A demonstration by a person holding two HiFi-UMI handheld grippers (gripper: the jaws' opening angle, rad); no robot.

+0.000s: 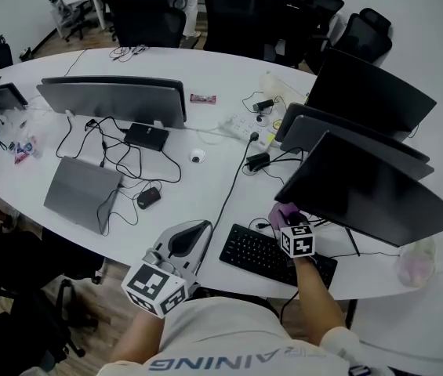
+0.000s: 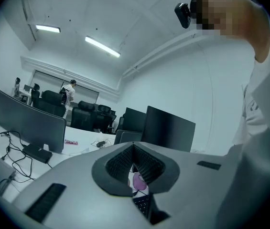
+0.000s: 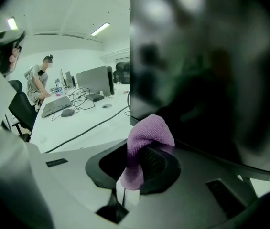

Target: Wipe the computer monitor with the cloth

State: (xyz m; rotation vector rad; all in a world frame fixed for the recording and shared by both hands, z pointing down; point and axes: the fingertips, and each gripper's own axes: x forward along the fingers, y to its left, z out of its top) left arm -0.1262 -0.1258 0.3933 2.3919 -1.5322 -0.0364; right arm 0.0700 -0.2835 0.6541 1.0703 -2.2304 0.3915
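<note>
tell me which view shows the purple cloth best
The right gripper view: the cloth sits large and centred, pinched by the right gripper near the dark monitor. The head view shows only a small purple patch; the left gripper view just a sliver.

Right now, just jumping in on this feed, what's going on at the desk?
A person holds a gripper in each hand. The right gripper is shut on a purple cloth, held at the lower left corner of the nearest monitor, above the keyboard. Whether the cloth touches the screen is unclear. The left gripper is shut and empty, low by the person's body at the table edge.
</note>
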